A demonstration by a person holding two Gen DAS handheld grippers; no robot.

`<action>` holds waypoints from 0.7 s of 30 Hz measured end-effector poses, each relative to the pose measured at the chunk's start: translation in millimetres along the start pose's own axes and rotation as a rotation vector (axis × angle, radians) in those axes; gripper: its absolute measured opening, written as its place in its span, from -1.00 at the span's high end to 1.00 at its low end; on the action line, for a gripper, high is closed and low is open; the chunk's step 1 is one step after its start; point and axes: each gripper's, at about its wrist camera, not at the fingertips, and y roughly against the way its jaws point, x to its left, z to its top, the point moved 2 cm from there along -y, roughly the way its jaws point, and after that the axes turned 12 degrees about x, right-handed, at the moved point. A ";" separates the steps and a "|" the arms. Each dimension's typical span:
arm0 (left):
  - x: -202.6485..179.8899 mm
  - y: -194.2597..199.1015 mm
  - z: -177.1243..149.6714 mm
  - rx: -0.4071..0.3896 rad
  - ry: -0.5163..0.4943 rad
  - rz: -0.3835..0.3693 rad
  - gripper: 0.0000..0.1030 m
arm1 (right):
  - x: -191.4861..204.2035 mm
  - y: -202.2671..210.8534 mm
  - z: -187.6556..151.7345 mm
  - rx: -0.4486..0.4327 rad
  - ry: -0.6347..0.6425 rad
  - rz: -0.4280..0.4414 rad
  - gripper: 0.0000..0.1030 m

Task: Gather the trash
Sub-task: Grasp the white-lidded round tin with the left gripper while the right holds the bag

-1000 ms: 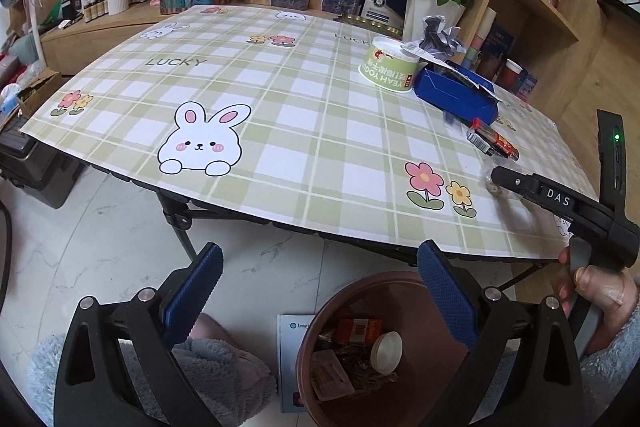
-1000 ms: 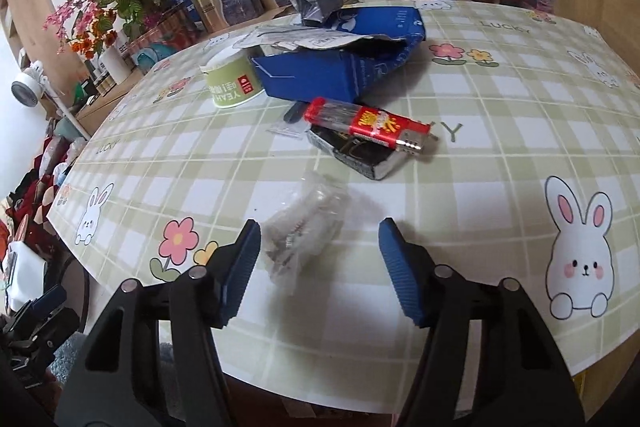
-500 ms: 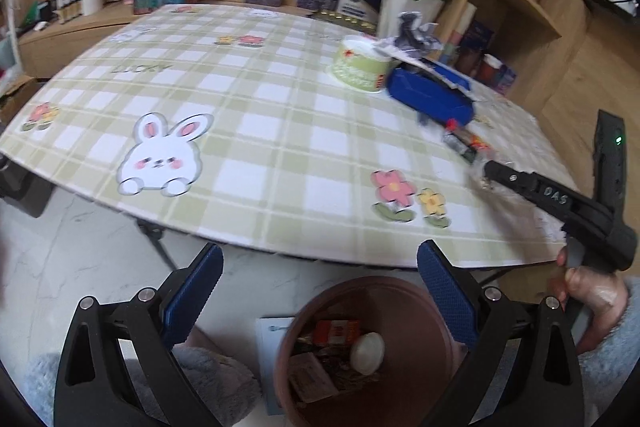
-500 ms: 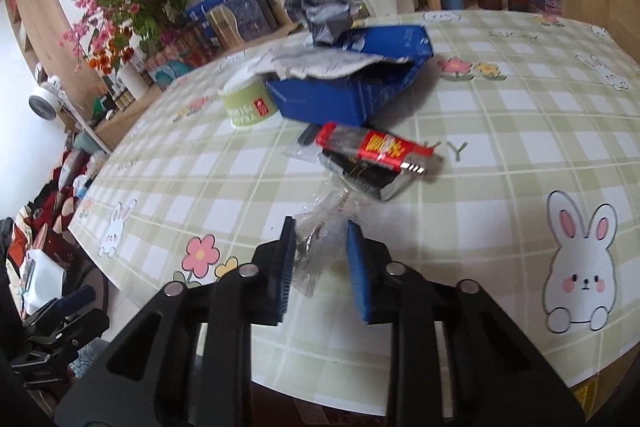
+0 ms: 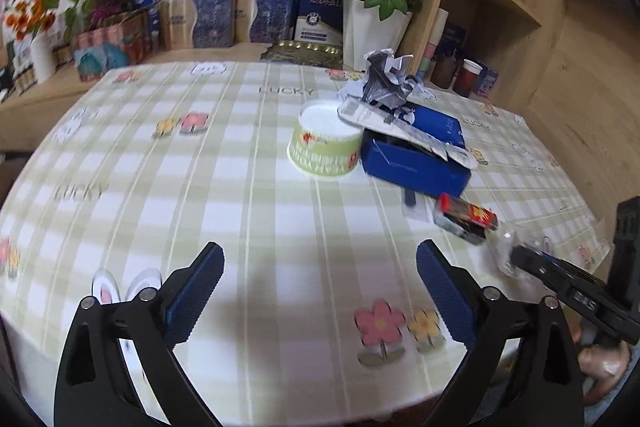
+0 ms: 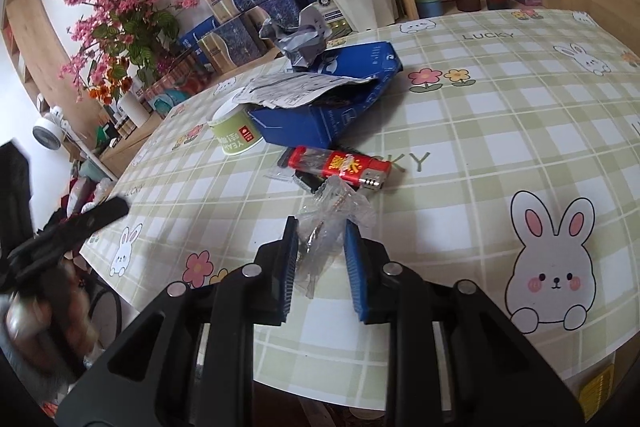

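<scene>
My right gripper is shut on a crumpled clear plastic wrapper, held just above the checked tablecloth. Just beyond it a red lighter rests on a black packet. Farther back are an open blue box with printed paper on it, a green paper cup and a grey paper wad. My left gripper is open and empty over the near part of the table, short of the cup and the box. The wrapper shows at its right.
A white pot of red roses and several blue and gold boxes stand behind the table. A wooden shelf with cups rises at the right. The near table edge is under my right gripper.
The right jaws closed on the clear wrapper and raised it slightly. My left gripper rose from over the brown bin on the floor to over the table; the bin has left view.
</scene>
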 end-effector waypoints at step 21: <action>-8.8 -118.7 104.6 0.053 -0.188 0.058 -0.85 | -19.3 -10.3 5.2 0.017 -0.036 -0.014 0.50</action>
